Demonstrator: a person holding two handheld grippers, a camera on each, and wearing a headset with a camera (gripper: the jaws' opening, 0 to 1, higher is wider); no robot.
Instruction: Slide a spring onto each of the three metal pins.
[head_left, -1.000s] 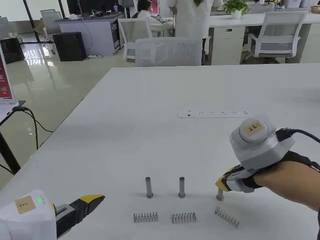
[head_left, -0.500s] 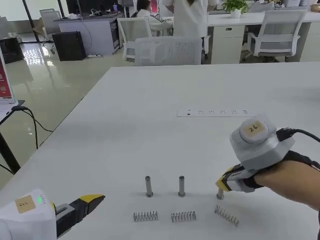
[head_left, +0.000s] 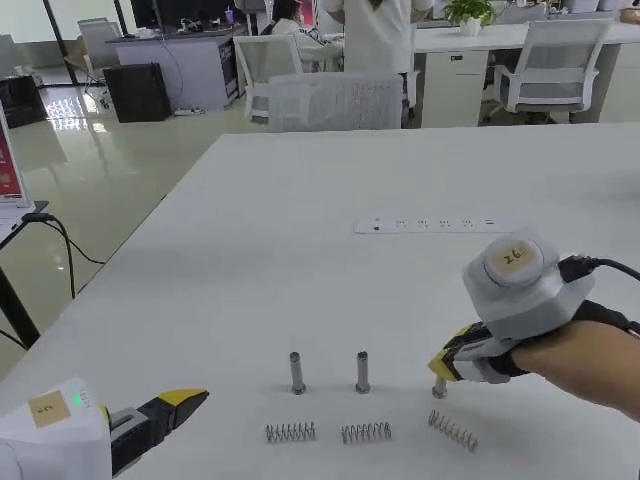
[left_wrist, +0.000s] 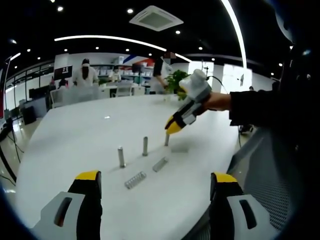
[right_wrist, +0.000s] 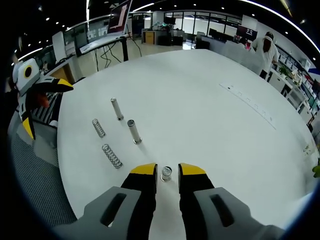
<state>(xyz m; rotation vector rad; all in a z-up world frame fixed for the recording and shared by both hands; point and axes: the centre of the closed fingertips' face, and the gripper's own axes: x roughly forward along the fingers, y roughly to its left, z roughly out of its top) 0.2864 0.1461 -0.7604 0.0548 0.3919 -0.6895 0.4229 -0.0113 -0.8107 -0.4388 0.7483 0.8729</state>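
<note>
**Right gripper brackets the end pin, springs lie flat**

3 metal pins stand upright in a row on the white table (head_left: 300, 220): the first pin (head_left: 297, 373), the second pin (head_left: 362, 371) and the third pin (head_left: 439, 388). Each pin stands bare. 3 springs lie on their sides just in front of the row, 1 near each pin: the first spring (head_left: 291, 433), the second spring (head_left: 366, 433) and the third spring (head_left: 452, 432), which lies at an angle.

The right gripper (right_wrist: 167, 170) is down at the third pin. Its yellow-tipped jaws are narrowly parted with the pin's top between them, and a thin gap shows on each side.

The left gripper (left_wrist: 156, 176) hangs by the near edge of the table, well apart from the parts. Its jaws are spread wide and hold nothing.

A power strip (head_left: 425, 226) lies farther back on the table.
</note>
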